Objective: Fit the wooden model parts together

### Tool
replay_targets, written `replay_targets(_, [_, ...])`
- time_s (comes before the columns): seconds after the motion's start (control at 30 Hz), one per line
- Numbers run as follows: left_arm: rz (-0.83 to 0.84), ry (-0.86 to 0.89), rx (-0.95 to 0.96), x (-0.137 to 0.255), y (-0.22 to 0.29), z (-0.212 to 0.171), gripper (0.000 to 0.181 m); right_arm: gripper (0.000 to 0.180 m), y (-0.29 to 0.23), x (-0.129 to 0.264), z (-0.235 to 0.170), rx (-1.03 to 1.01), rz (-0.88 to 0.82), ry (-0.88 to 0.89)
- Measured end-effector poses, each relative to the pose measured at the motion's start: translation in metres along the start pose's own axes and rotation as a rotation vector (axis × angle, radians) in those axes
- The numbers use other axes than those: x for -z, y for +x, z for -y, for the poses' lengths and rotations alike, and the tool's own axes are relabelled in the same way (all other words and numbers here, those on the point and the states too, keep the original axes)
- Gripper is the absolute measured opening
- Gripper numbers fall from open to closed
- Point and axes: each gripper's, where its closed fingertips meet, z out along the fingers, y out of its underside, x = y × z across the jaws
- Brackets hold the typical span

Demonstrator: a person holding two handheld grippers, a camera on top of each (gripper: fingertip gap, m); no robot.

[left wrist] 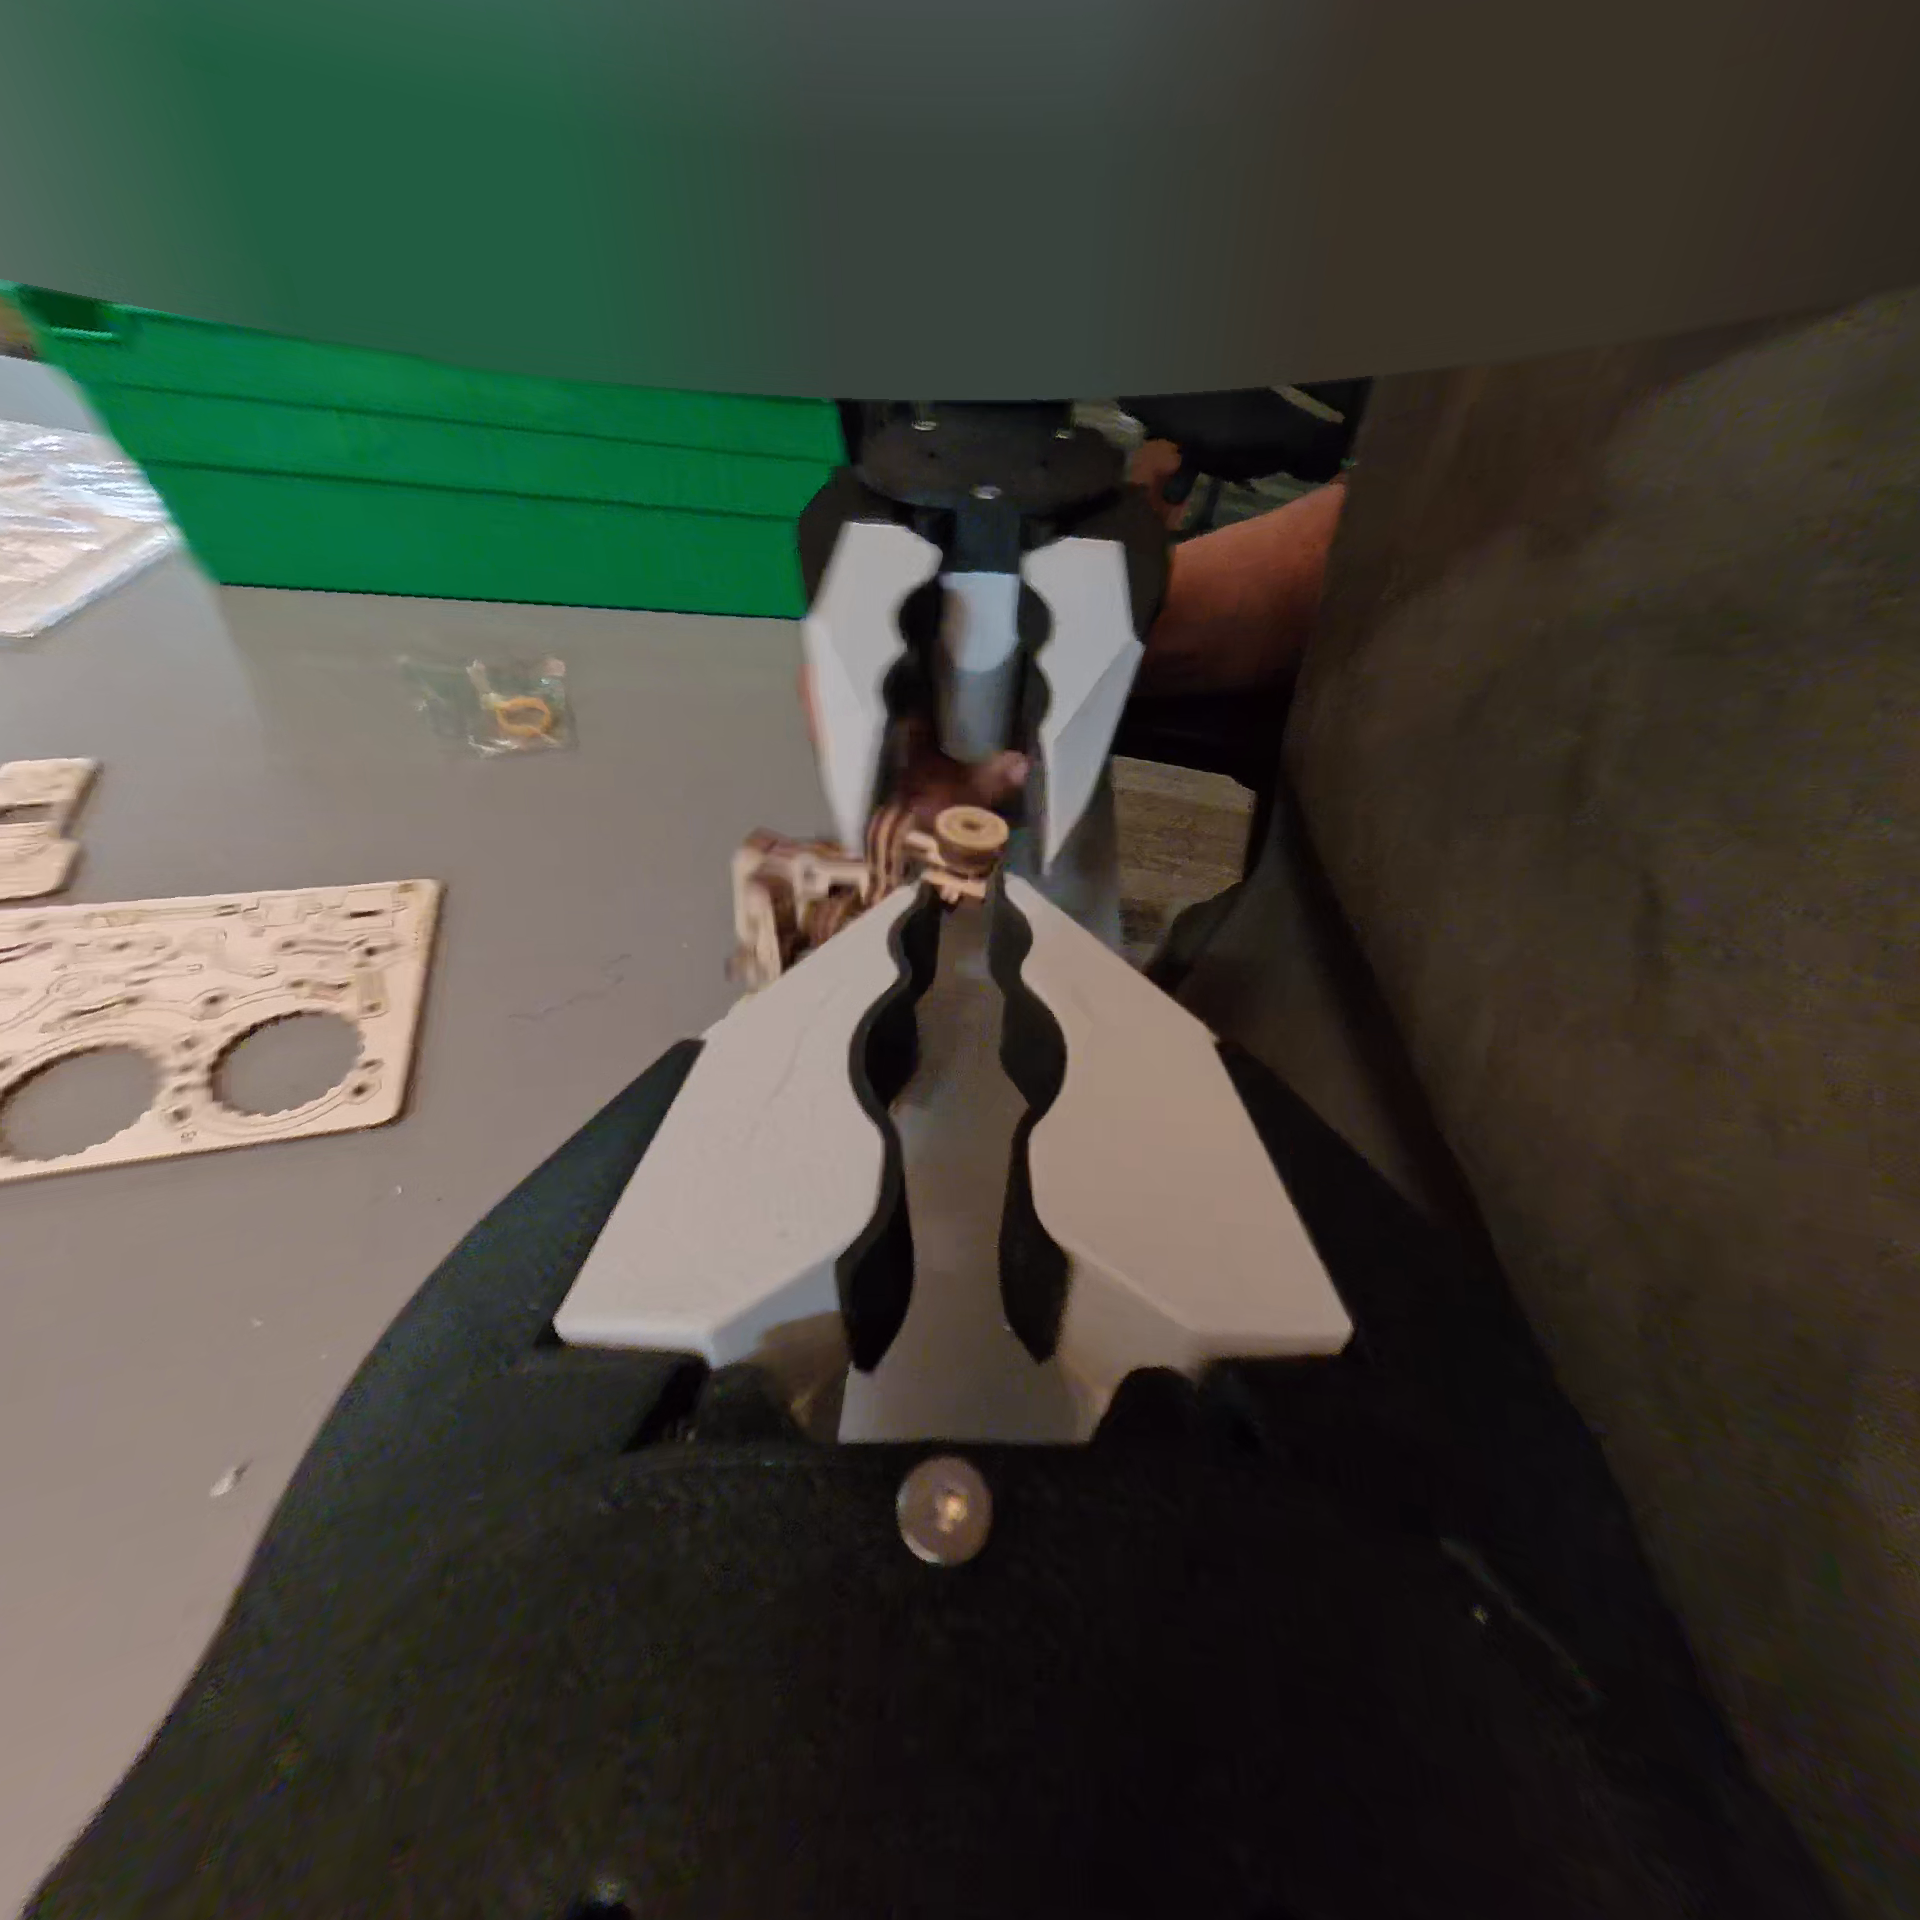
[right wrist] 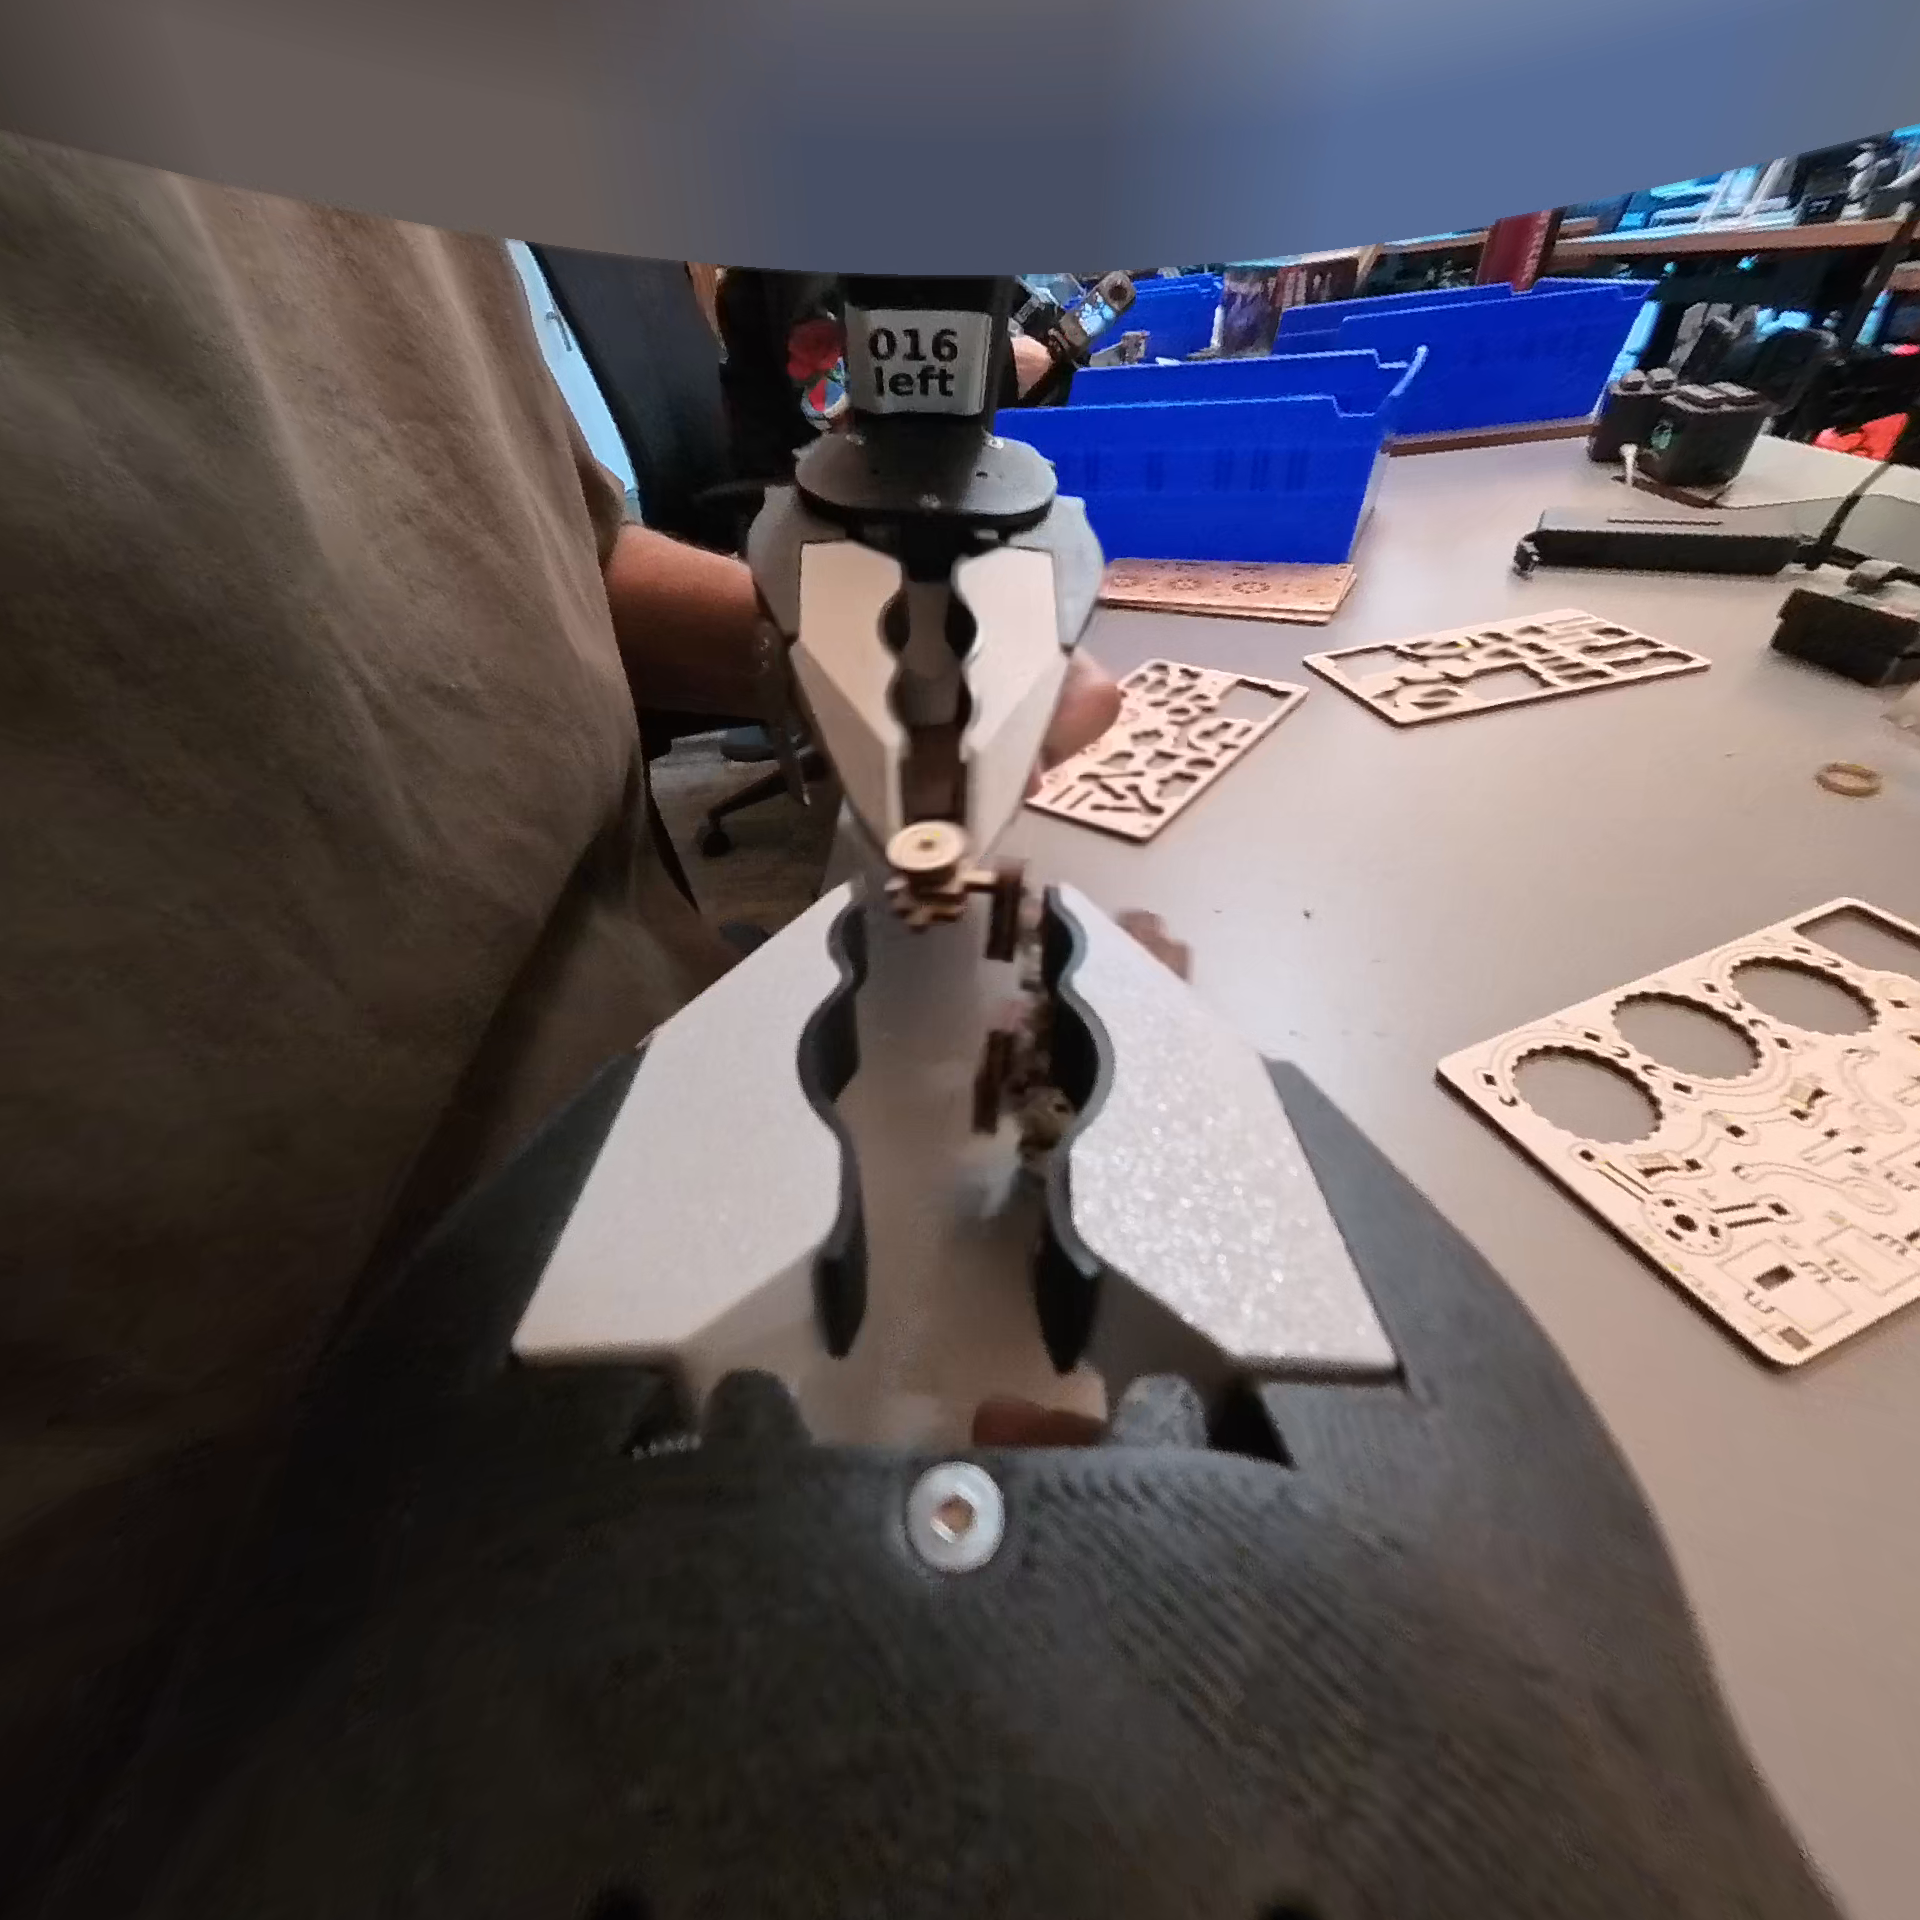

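My left gripper [left wrist: 956, 896] is shut on a small wooden part with a round wheel [left wrist: 969, 836] at its fingertips. My right gripper [right wrist: 956, 904] faces it tip to tip and is shut on a brown layered wooden model assembly [right wrist: 1013, 1049], which lies against its right finger. In the left wrist view the right gripper [left wrist: 956, 862] comes in from above, and the assembly [left wrist: 800, 904] sticks out to its left. In the right wrist view the left gripper [right wrist: 940, 826] holds the wheel part [right wrist: 928, 850] right at the assembly's front end. Both are held above the grey table's edge.
Punched-out wooden sheets [left wrist: 208, 1029] [right wrist: 1714, 1122] [right wrist: 1164, 748] lie on the grey table [left wrist: 312, 1351]. A small plastic bag with a rubber band [left wrist: 509, 707] and green bins [left wrist: 468, 468] lie behind. Blue bins [right wrist: 1195, 468] stand at the back. A person's brown shirt [right wrist: 260, 727] fills one side. The grippers are tip to tip, or close to it.
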Motion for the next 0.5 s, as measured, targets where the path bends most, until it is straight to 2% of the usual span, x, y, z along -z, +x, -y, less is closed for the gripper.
replay_targets(0.13, [-0.009,-0.006,-0.001,0.0,0.0008,-0.0014,0.007,0.022,0.0016,0.0036,-0.0027,0.013,-0.01,-0.012])
replay_targets(0.5, [0.006,0.014,0.001,-0.0018,0.0002,0.0,0.009,0.021,0.0047,0.004,-0.002,-0.003,-0.032,-0.002])
